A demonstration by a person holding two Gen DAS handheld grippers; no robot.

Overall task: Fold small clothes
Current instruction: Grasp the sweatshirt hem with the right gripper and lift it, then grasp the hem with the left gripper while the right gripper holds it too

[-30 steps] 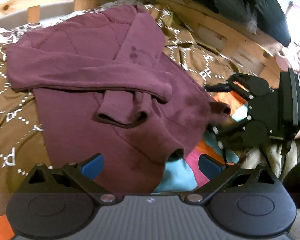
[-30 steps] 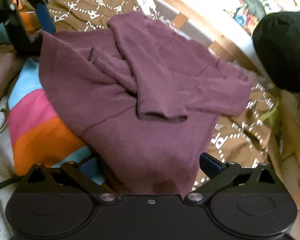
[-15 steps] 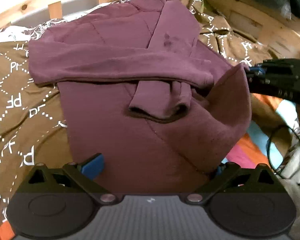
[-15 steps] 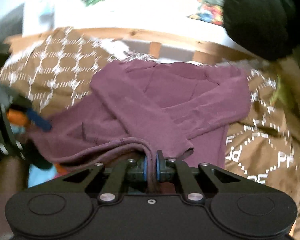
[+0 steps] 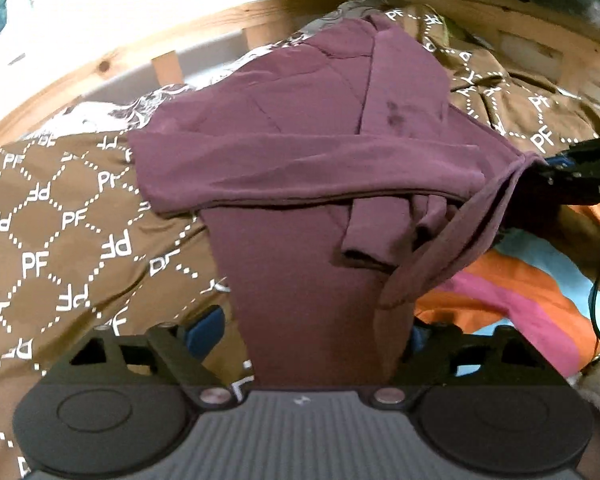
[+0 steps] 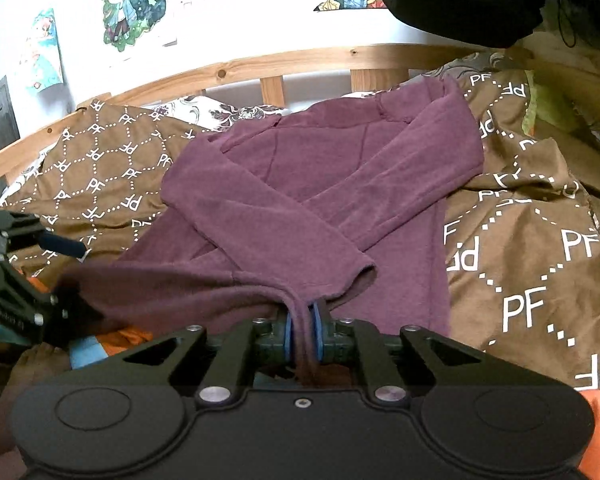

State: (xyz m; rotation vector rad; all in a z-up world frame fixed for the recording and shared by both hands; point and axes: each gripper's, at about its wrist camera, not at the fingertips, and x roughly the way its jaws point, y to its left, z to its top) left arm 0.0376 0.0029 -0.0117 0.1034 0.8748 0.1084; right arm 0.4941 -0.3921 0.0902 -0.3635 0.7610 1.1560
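Maroon fleece top [image 6: 320,184]: right tongs [image 6: 301,338] pinch its hem, left tongs [image 5: 308,336] closing, apart.

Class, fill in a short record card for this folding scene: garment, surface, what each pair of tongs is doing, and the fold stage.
garment: maroon long-sleeved top, both sleeves crossed over its front
surface: brown PF-patterned blanket on a wooden-framed bed
right tongs: shut on the top's bottom hem, lifting that corner
left tongs: open, jaws just been closing, opposite hem corner lies between them, not yet pinched
fold stage: sleeves folded in; bottom hem not yet brought up
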